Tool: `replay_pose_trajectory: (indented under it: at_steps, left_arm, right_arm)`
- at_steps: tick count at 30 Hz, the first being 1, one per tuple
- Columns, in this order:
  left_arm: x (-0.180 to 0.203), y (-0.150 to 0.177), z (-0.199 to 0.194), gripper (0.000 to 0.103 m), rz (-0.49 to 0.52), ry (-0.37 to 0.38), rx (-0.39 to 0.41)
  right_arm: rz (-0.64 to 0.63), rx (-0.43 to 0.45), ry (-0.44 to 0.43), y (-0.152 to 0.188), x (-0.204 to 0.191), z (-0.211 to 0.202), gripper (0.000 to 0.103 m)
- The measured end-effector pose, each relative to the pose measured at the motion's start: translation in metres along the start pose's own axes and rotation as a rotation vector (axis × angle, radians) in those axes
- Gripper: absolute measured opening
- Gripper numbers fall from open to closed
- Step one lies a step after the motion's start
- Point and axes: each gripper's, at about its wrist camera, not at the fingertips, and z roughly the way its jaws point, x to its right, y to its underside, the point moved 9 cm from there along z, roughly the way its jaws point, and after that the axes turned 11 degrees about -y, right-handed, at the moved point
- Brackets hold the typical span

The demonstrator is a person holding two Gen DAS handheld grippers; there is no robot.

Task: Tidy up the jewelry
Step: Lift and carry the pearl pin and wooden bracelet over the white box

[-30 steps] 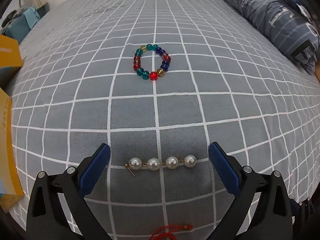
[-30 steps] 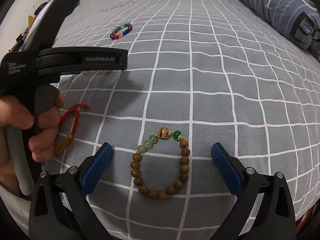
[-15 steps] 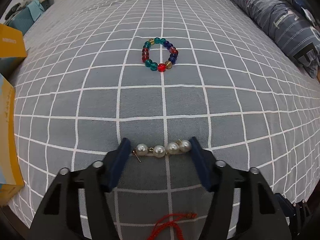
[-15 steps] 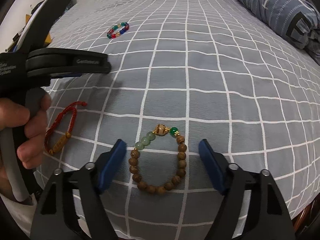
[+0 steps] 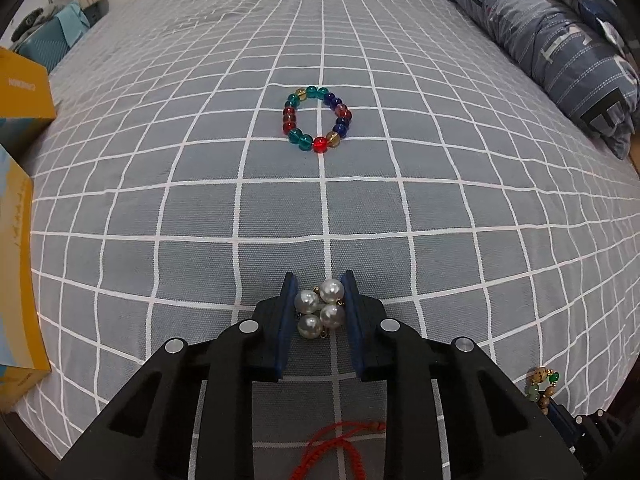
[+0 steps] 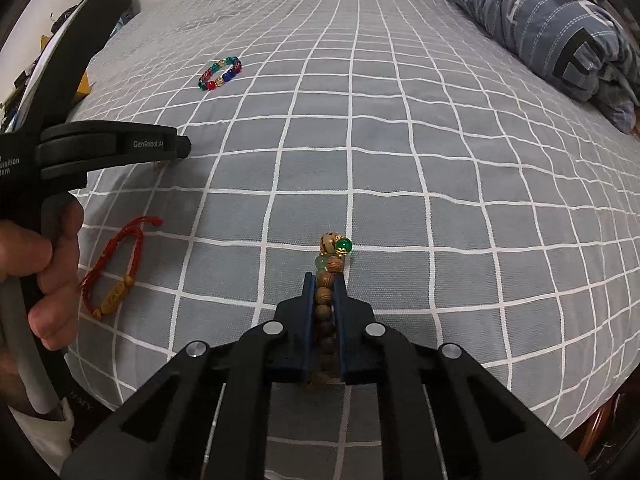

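My left gripper (image 5: 319, 294) is shut on a pearl pin (image 5: 320, 308), its four white pearls bunched between the blue pads on the grey checked bedspread (image 5: 320, 208). My right gripper (image 6: 323, 280) is shut on a wooden bead bracelet (image 6: 326, 296); its green and cream beads (image 6: 335, 245) stick out past the fingertips. A multicoloured glass bead bracelet (image 5: 318, 119) lies farther up the bed; it also shows in the right wrist view (image 6: 220, 73). A red cord bracelet (image 6: 116, 268) lies at the left, also seen below my left gripper (image 5: 340, 444).
A folded blue-grey quilt (image 5: 560, 40) lies along the right side of the bed. Yellow and blue boxes (image 5: 20, 240) stand at the left edge. The left gripper's body and the hand holding it (image 6: 60, 184) fill the left of the right wrist view.
Both grippers have closed from wide open. The left now pinches the pearl pin into a bunch; the right now squeezes the wooden bracelet flat between its pads.
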Motion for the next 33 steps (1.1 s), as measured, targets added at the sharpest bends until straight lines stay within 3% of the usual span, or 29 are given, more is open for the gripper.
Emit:
replay_pose_trajectory:
  at_steps: [7, 33]
  left_arm:
    - [0.002, 0.004, -0.006, 0.022, -0.002, 0.010, 0.010]
    - [-0.018, -0.002, -0.048, 0.022, 0.001, 0.030, 0.137]
  right_arm:
    - [-0.001, 0.015, -0.002, -0.002, -0.001, -0.005, 0.008]
    - [0.019, 0.229, 0.044, -0.036, 0.005, -0.043, 0.008]
